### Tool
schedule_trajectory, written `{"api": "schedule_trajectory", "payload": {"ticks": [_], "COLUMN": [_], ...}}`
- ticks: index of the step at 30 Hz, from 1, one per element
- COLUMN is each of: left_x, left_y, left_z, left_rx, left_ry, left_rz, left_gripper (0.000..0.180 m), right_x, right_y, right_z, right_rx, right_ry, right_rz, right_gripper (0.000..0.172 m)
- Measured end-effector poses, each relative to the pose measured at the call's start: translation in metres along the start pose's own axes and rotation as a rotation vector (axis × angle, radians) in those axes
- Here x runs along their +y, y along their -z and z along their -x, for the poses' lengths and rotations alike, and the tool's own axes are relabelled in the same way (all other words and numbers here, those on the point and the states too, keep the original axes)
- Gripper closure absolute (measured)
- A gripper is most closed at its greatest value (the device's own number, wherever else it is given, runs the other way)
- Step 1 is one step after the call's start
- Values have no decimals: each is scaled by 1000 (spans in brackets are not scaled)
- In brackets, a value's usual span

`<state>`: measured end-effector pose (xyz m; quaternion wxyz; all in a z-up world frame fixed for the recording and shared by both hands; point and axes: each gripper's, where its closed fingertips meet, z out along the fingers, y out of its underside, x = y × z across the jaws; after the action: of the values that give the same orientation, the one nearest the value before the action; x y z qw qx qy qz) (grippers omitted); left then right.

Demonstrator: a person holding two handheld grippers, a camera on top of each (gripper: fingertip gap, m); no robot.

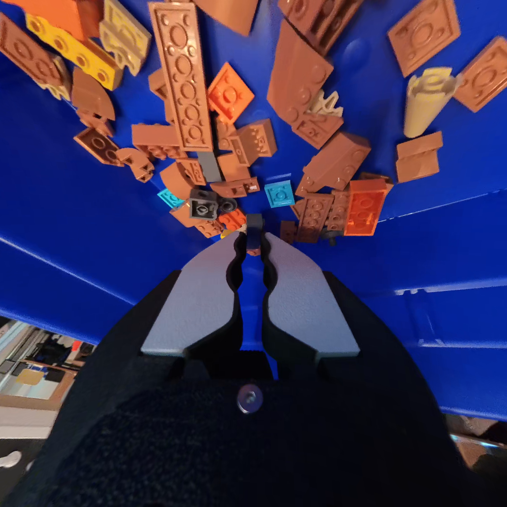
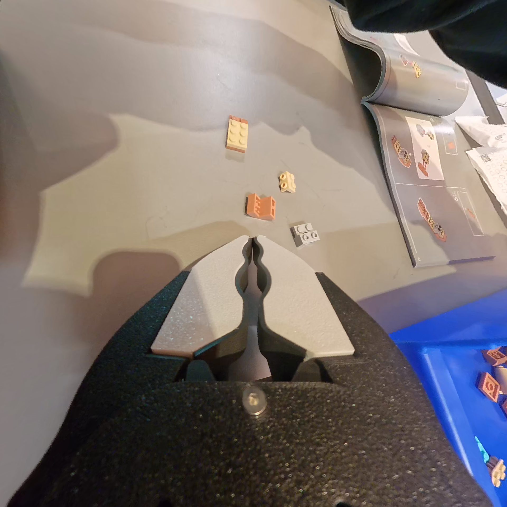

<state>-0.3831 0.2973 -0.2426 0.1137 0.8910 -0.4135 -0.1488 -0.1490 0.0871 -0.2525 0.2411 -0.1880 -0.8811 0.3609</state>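
My left gripper (image 1: 253, 238) reaches into a blue bin (image 1: 82, 219) full of loose bricks. Its two fingertips are closed on a small dark grey brick (image 1: 254, 222) that sticks out beyond the tips. A small brown piece (image 1: 252, 251) shows just below it between the fingers. My right gripper (image 2: 252, 238) is shut, with its fingertips meeting above a grey table (image 2: 137, 82). Nearest to it on the table are an orange-brown piece (image 2: 260, 206) and a light grey bracket piece (image 2: 305, 234).
In the bin lie a long brown plate (image 1: 182, 79), two turquoise tiles (image 1: 279, 194), a clear orange brick (image 1: 363, 208) and a dark grey cube (image 1: 203, 204). On the table are a tan plate on brown (image 2: 237, 133), a tan bracket (image 2: 287, 181) and an open booklet (image 2: 439, 192). The bin's corner (image 2: 439, 384) shows at lower right. The gap from one gripper's tips to the other's is roughly 30 centimeters. To the long brown plate (image 1: 182, 79): left tips about 8 centimeters, right tips about 35 centimeters.
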Motion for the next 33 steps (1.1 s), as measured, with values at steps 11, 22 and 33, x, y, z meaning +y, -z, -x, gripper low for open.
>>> {"api": "schedule_trajectory", "payload": {"ticks": [11, 22, 33], "left_x": [-26, -23, -28], "left_y": [10, -6, -1], "left_z": [-16, -17, -17], "left_rx": [63, 144, 90], "left_ry": [-25, 34, -33], "left_rz": [-131, -123, -186], "left_gripper": [167, 163, 174], "right_x": [0, 0, 0], "right_y": [0, 0, 0], "right_z": [0, 0, -1], "right_rx": [1, -2, -1], "right_ry": [2, 6, 9], "right_rz": [0, -2, -2], "right_gripper": [172, 172, 172]}}
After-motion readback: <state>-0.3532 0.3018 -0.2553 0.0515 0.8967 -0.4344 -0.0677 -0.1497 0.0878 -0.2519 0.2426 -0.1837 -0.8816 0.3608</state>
